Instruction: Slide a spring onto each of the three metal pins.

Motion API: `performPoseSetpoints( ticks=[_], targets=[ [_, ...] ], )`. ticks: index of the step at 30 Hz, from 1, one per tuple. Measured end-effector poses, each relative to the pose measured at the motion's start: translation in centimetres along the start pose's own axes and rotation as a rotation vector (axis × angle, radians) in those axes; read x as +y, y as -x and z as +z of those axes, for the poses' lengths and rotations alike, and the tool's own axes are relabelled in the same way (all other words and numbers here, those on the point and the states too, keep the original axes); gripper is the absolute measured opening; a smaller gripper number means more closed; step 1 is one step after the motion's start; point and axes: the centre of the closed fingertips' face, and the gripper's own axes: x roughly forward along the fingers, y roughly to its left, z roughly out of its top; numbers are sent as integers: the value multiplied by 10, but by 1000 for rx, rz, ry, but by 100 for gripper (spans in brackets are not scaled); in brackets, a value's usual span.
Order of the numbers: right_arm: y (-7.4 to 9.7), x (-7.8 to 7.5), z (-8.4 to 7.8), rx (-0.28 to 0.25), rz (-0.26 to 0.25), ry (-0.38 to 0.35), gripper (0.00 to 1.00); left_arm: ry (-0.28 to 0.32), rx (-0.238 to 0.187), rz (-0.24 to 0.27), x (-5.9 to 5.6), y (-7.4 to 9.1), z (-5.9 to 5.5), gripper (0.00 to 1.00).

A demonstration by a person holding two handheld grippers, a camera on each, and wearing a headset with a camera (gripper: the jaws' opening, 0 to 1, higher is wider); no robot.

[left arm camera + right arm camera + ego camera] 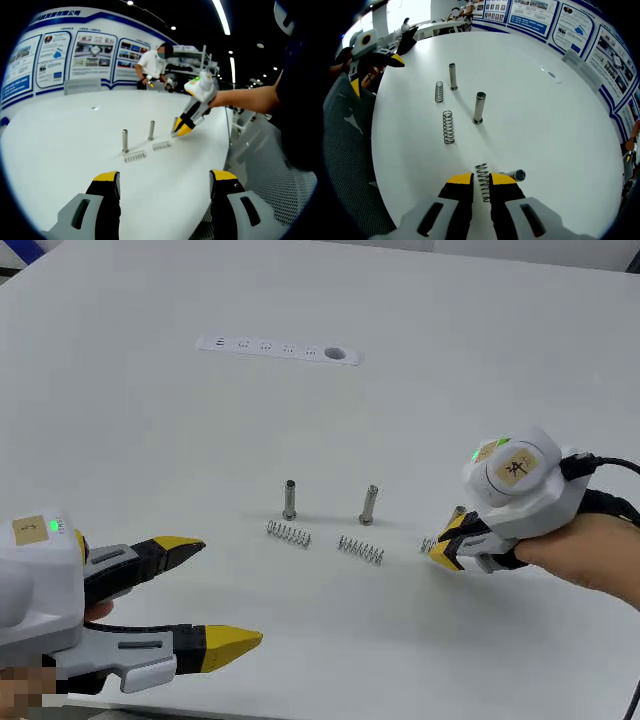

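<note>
Two metal pins stand upright mid-table, the left pin [290, 498] [452, 76] and the middle pin [368, 504] [479, 107]. A loose spring lies in front of each, the left spring [288, 532] [134, 156] and the middle spring [360, 549] [448, 127]. The third pin [459, 512] [516, 175] stands right beside my right gripper [445, 548] [481, 181]. That gripper's yellow tips sit low on the table, closed around the third spring [483, 182] [427, 545]. My left gripper [213, 592] [164, 180] is wide open at the near left with nothing in it.
A white power strip [277, 347] lies far back on the white table [140, 440]. A person [152, 65] stands at another bench in the background. The table's near edge runs close below my left gripper.
</note>
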Motion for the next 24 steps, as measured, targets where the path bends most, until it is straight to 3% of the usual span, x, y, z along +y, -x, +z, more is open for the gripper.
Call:
performPoseSetpoints(
  ticks=[17,21,24],
  targets=[
    [-4,11,-8,96,78,32,12,4,-4,-4,-2,-1,0,73],
    [2,15,-1,66,63,22,12,-2,-11,-15,-7,-2,3,73],
    [11,21,14,-2,76,-18,11,-7,-18,-31,-11,-4,8,73]
  ],
)
